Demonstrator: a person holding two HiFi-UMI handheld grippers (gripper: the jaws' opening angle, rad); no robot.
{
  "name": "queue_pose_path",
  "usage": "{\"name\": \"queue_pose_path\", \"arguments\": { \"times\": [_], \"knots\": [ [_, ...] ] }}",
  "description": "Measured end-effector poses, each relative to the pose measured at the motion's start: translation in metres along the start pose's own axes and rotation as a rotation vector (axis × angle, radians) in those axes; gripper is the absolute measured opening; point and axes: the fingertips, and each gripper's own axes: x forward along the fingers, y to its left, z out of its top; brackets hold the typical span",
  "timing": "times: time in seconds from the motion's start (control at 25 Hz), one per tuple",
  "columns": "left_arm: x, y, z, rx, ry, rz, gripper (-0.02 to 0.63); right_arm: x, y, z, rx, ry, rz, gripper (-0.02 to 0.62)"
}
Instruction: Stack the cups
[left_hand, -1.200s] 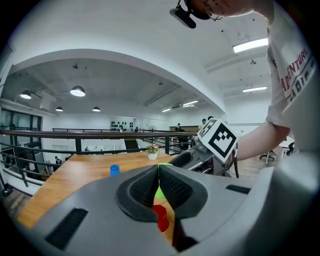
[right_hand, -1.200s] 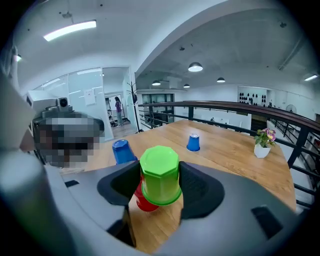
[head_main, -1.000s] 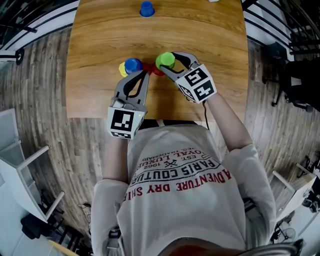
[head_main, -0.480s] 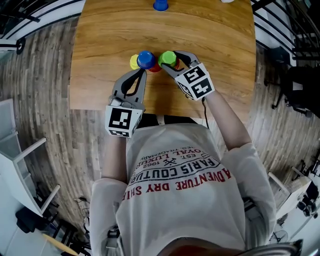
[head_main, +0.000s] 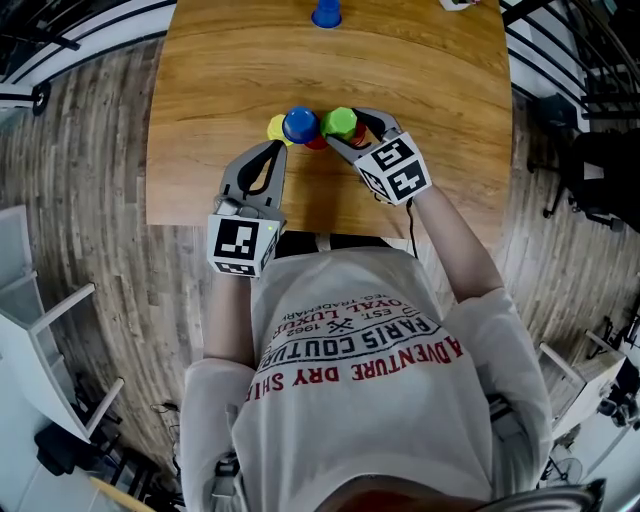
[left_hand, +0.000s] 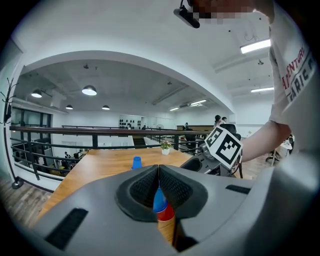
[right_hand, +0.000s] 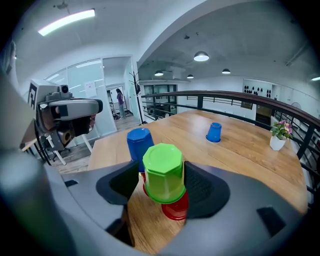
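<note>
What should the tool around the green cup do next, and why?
Probably open the right tool a little wider, then draw it back. The green cup already sits over the red cup, a bit tilted, and the jaws have just been opening with it between them, so a full release should let it settle.

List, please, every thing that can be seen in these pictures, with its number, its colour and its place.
table: one, brown wood, under everything
red cup: one seen, red, mid-table
green cup: one, green, upside down over the red cup
near blue cup: one, blue, upside down beside the green cup
far blue cup: one, blue, alone at the table's far side
yellow cup: one, yellow, partly hidden beside the near blue cup
flower pot: one, white, far table edge
left gripper: one, grey, jaws together, short of the cups
right gripper: one, grey, jaws apart, just opened further, round the green cup
</note>
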Motion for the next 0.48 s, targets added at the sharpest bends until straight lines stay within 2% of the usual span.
{"name": "queue_pose_path", "arguments": {
  "times": [0.24,0.48],
  "knots": [
    [0.002,0.019,0.005,0.007,-0.021,-0.029,0.017,-0.018,-0.002,0.014,0.026,-0.055,-0.042,0.301],
    [0.01,0.031,0.02,0.05,-0.04,-0.1,0.017,-0.04,-0.008,0.053,0.054,-0.143,-0.105,0.301]
  ]
}}
